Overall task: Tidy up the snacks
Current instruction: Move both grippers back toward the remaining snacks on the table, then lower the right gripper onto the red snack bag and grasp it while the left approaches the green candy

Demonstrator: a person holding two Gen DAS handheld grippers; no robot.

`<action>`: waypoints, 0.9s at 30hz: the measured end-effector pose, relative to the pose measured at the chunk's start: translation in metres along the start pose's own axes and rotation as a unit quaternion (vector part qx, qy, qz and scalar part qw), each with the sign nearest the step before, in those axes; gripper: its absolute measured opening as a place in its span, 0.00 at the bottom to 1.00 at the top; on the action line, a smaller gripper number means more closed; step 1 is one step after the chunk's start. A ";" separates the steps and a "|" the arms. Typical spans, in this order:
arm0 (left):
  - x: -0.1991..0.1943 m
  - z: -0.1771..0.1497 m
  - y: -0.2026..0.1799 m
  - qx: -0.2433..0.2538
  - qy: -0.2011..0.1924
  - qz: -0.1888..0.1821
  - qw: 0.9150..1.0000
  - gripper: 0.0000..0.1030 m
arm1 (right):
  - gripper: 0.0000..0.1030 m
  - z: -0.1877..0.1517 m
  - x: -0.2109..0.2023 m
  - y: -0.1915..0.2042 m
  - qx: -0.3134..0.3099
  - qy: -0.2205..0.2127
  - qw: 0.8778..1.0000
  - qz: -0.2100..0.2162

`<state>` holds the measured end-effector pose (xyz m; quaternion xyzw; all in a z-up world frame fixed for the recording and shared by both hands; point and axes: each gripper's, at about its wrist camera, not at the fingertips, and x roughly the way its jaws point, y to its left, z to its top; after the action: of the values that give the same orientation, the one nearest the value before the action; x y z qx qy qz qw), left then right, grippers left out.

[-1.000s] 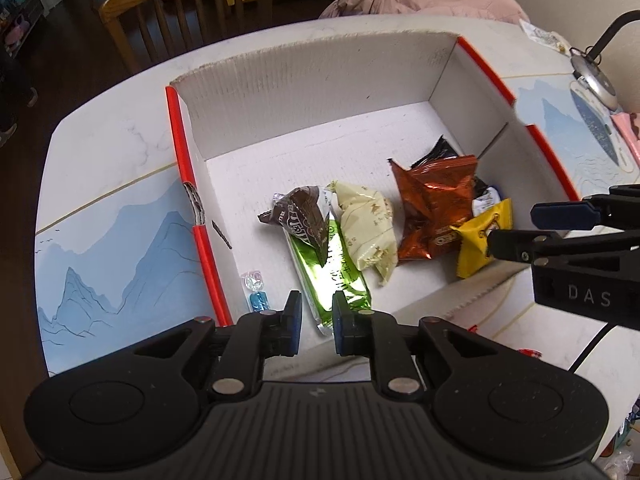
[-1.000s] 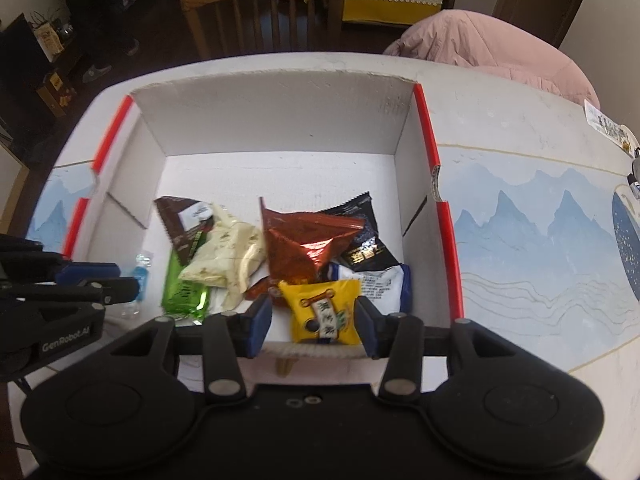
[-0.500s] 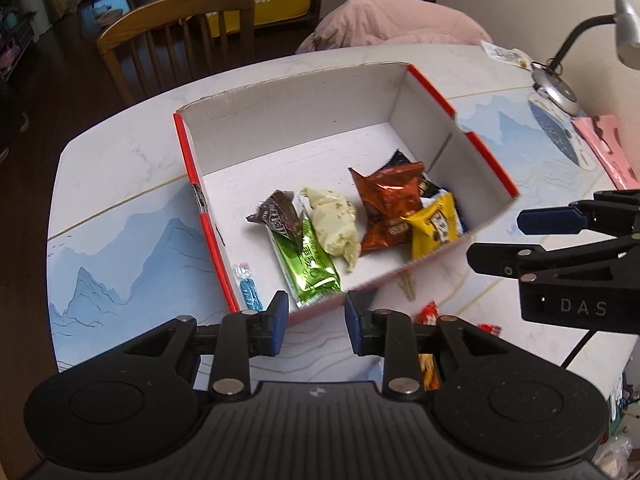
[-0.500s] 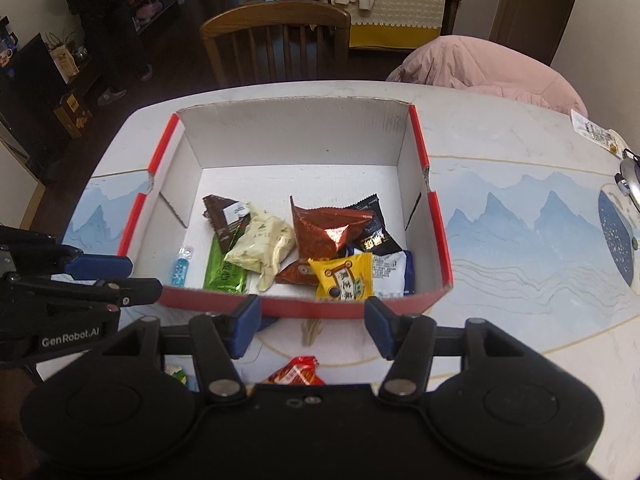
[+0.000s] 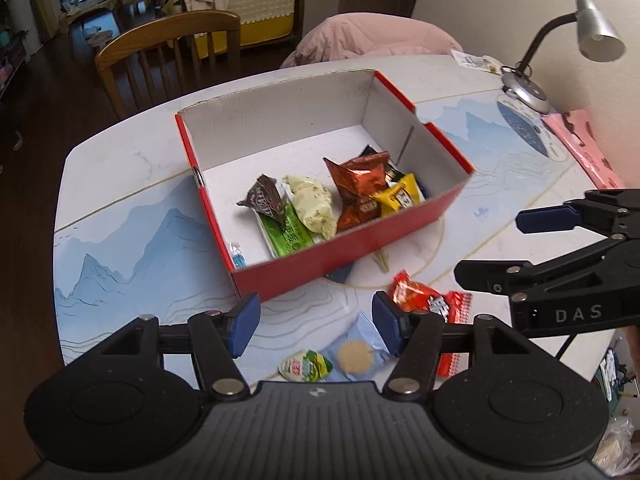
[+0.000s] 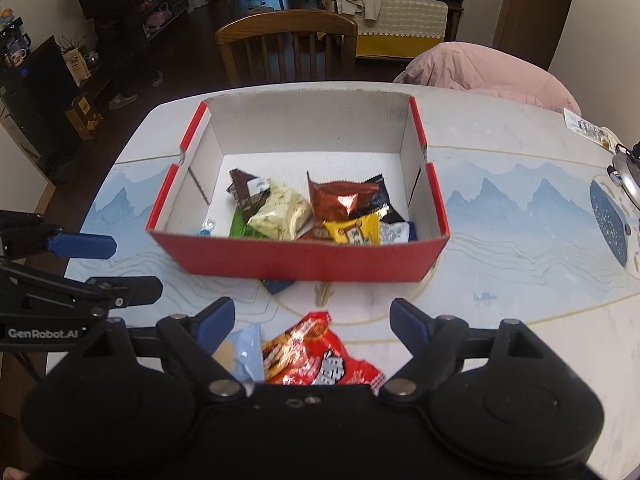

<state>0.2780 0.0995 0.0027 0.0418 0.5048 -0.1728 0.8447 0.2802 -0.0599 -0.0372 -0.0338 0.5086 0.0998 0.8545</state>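
A red cardboard box [image 5: 348, 236] [image 6: 304, 258] stands on the table and holds several snack packs: a green bar [image 5: 288, 234], a brown wrapper [image 5: 266, 200], a cream pack [image 6: 282, 214], an orange-brown bag [image 5: 360, 184] and a yellow pack [image 6: 354, 232]. On the table in front of the box lie a red snack bag [image 6: 320, 356] [image 5: 436, 304], a light blue biscuit pack [image 5: 356, 350] and a small green-white candy [image 5: 306, 366]. My left gripper [image 5: 316, 324] hovers above these with its jaws opening and nothing between them. My right gripper [image 6: 312, 320], also opening, hangs empty over the red bag.
A desk lamp [image 5: 568, 36] stands at the table's right edge beside a pink packet [image 5: 584, 144]. A wooden chair [image 6: 286, 48] and a pink cushion [image 6: 480, 72] sit behind the table. A person [image 6: 108, 4] stands far left in the room.
Both grippers have pulled back and up from the box and their jaws have spread apart. The yellow pack and the green bar now lie in the box, and loose snacks on the table came into view.
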 end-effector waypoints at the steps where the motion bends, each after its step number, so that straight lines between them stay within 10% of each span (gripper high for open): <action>1: -0.003 -0.004 -0.001 0.001 -0.004 0.002 1.000 0.61 | 0.83 -0.004 -0.001 0.001 0.000 0.001 1.000 0.003; 27: 0.019 -0.101 0.009 -0.050 0.049 -0.038 0.997 0.74 | 1.00 -0.090 0.019 -0.001 -0.008 0.038 0.999 0.018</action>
<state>0.2042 0.1275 -0.0640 -0.0115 0.5551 -0.1770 0.8126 0.2115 -0.0723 -0.0971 -0.0357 0.5401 0.1178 0.8326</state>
